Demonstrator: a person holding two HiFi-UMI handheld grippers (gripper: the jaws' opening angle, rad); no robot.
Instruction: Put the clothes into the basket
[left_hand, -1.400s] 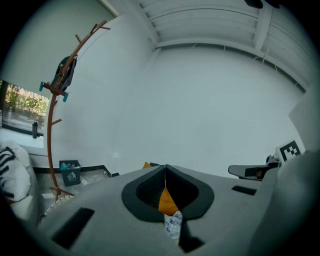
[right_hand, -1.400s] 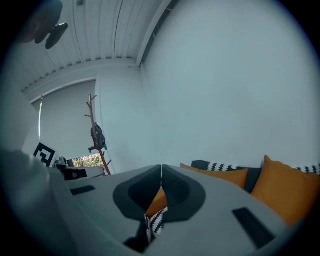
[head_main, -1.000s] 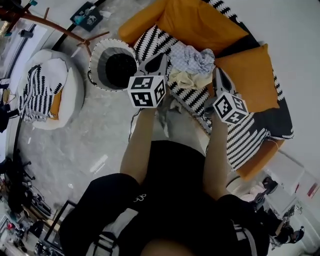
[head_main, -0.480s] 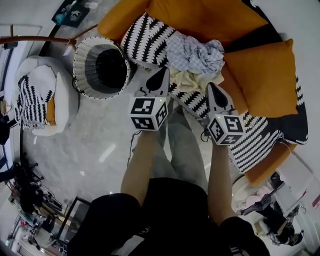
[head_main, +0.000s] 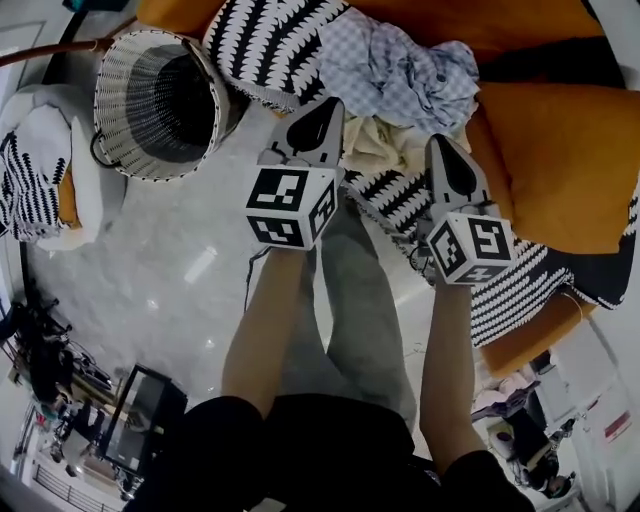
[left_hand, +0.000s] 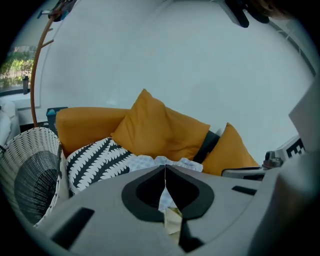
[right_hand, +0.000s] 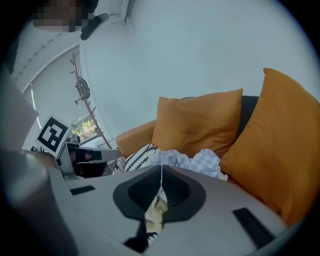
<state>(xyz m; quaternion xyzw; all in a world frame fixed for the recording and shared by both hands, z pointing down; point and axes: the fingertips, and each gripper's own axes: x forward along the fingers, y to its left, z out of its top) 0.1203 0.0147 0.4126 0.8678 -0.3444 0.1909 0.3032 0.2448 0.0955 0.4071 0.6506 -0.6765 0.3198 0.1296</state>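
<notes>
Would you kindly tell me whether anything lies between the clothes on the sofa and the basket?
Yes: a black-and-white patterned cushion lies between the pale checked clothes and the basket. Nothing else visible blocks the way.

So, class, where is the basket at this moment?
In the head view the basket sits on the floor at the upper left, just left of the black-and-white cushion.
</notes>
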